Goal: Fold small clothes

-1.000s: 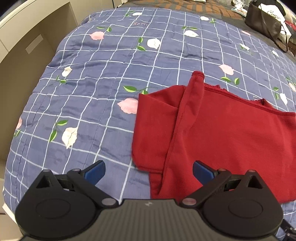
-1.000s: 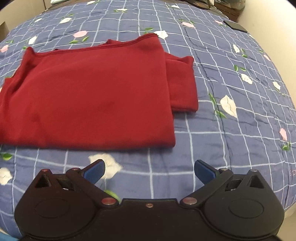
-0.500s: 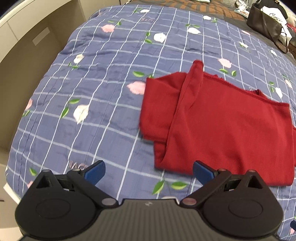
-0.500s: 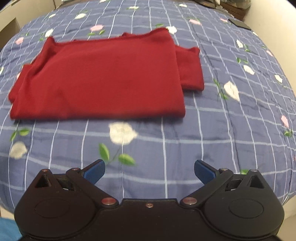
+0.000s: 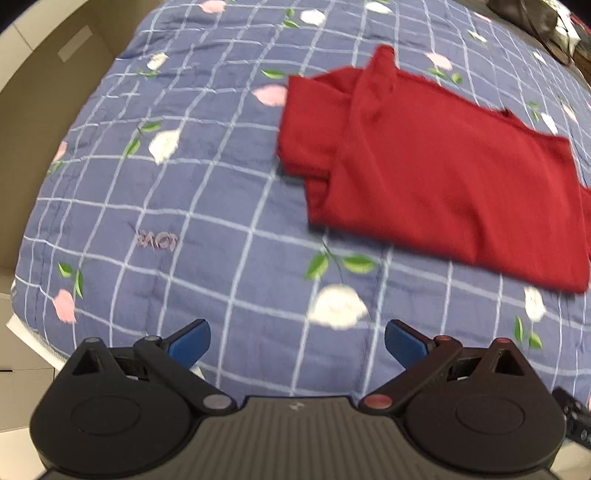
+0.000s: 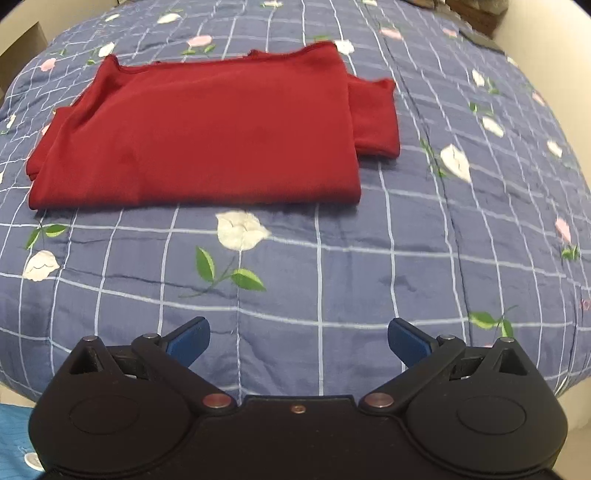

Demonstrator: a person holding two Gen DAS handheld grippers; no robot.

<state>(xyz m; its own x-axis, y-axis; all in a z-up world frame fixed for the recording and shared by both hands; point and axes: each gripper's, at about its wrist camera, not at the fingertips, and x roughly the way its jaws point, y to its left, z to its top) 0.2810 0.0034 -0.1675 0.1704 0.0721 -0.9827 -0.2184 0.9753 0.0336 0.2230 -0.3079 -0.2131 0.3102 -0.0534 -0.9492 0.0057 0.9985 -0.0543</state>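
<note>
A dark red garment (image 5: 436,166) lies folded flat on the blue floral quilt (image 5: 192,206), with a sleeve folded under at each end. It also shows in the right wrist view (image 6: 207,136). My left gripper (image 5: 297,341) is open and empty, well back from the garment's near left corner. My right gripper (image 6: 298,341) is open and empty, back over the quilt (image 6: 369,266) near the bed's front edge.
A beige cabinet wall (image 5: 40,74) stands left of the bed. A dark bag (image 5: 532,18) lies at the far right. A pale wall (image 6: 554,33) borders the bed's right side. A dark flat object (image 6: 480,38) lies at the far right of the quilt.
Both grippers have pulled back and away from the garment. It now looks smaller and farther off in both views. Both stay open.
</note>
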